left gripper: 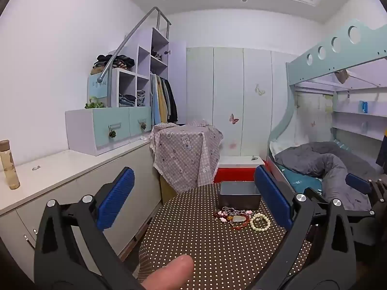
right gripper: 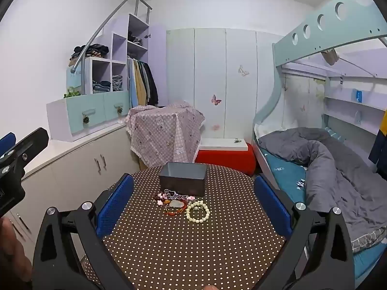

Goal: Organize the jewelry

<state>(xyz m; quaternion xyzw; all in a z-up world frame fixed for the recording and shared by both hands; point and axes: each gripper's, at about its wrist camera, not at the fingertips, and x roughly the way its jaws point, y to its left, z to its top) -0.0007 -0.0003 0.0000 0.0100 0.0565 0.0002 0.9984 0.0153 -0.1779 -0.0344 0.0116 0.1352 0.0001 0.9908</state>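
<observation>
Hovering over the dotted table (right gripper: 193, 253), both grippers, left gripper (left gripper: 193, 200) and right gripper (right gripper: 193, 203), spread wide and empty, face the jewelry pile (right gripper: 183, 204) beside the grey box (right gripper: 182, 180).

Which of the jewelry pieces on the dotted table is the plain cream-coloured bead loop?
The cream bead bracelet, at the right end of the jewelry pile, nearest the camera. The others are a tangled reddish, pink and purplish mix.

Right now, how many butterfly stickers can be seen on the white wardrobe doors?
2 clear ones: a pale butterfly higher up and a pink butterfly lower, to its left, both on the wardrobe doors. Faint pinkish marks near the doors' bottom may be more; too blurred to tell.
</observation>
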